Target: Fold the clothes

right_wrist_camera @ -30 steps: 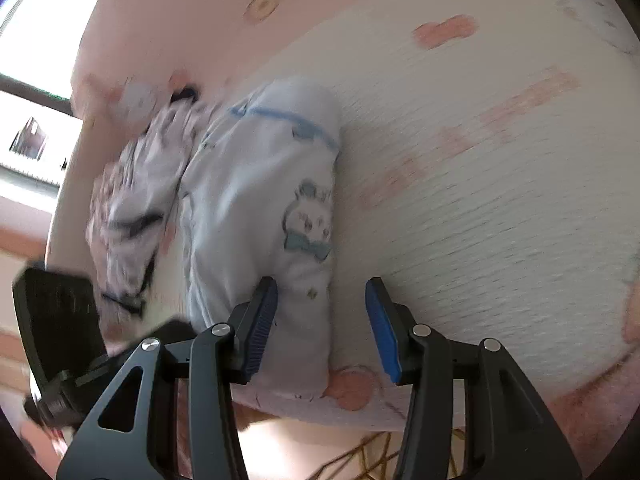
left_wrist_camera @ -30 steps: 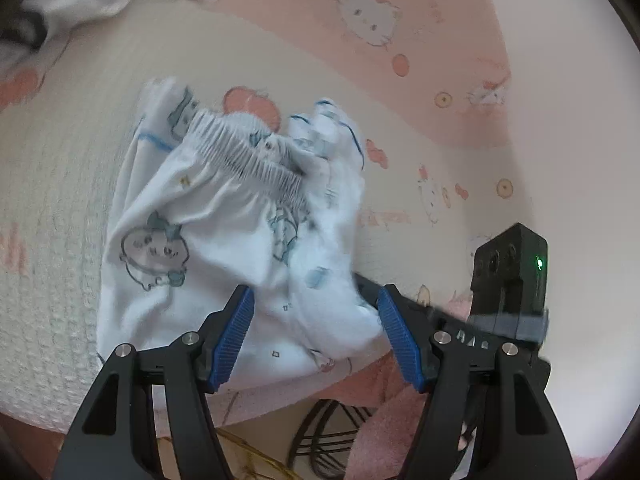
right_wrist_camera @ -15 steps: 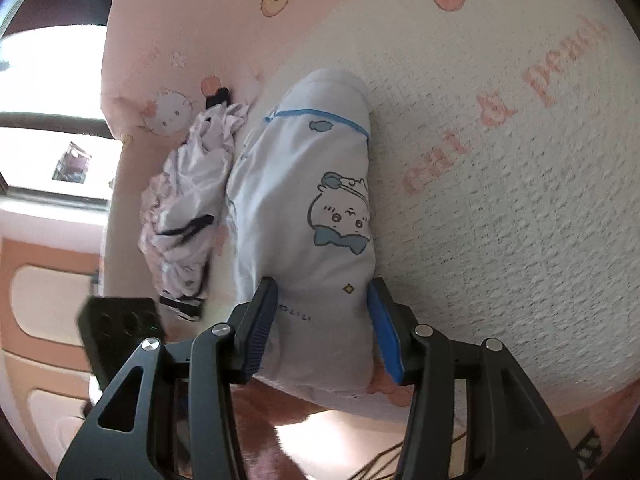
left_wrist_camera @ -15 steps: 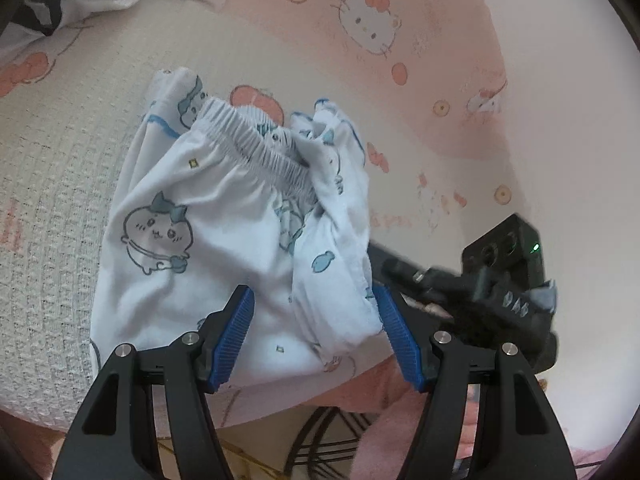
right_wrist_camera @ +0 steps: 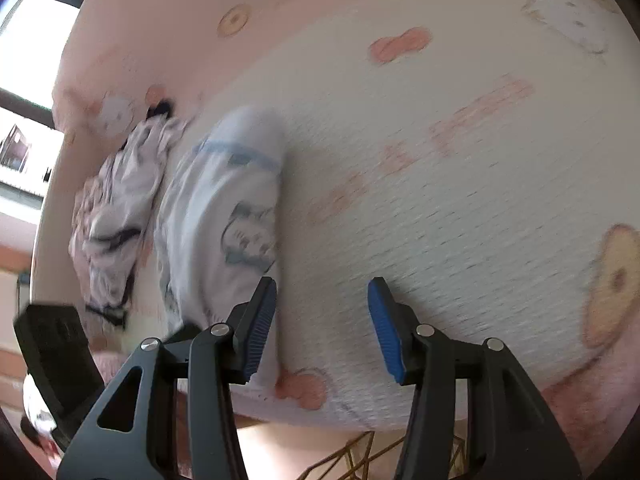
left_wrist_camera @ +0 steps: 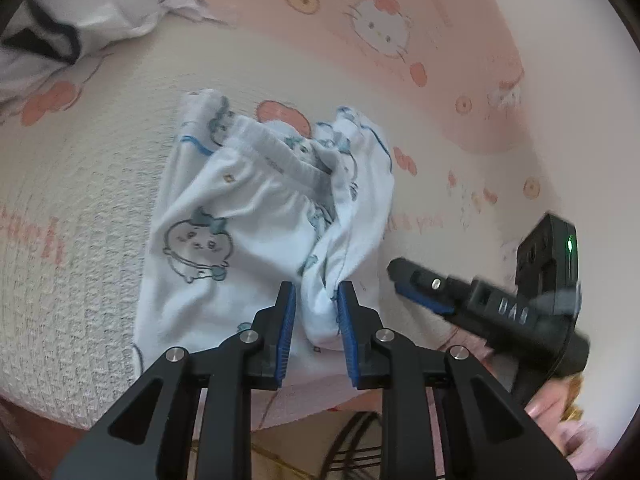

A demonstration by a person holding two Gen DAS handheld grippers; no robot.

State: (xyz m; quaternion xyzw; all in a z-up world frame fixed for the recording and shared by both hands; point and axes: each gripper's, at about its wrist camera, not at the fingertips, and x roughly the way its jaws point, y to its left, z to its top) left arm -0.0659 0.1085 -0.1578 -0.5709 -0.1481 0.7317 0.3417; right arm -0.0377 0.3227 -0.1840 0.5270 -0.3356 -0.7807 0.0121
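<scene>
A: Where is the garment located?

B: The white children's pyjama trousers with blue cartoon print and gathered elastic waistband [left_wrist_camera: 224, 240] are laid crumpled on the cream waffle-textured bed cover with pink bows and lettering [left_wrist_camera: 80, 208], near the cover's front edge. A bunched fold at the near right corner of the trousers is pinched between the blue ribbed pads of the left gripper [left_wrist_camera: 316, 312].

A: How is the left gripper set?

B: Its jaws have just been closing, and the fold is now clamped between them.

A: And the right gripper?

B: The right gripper [right_wrist_camera: 322, 320] is held apart, with only bare cover seen between its pads. Its left pad is placed just beside the right edge of the trousers [right_wrist_camera: 216, 232]; contact cannot be determined because of blur. In the left wrist view the right gripper [left_wrist_camera: 416, 284] is seen right of the trousers.

A: What else lies near the trousers?

B: A crumpled white garment with black trim [right_wrist_camera: 116, 208] is lying just left of the trousers.
</scene>
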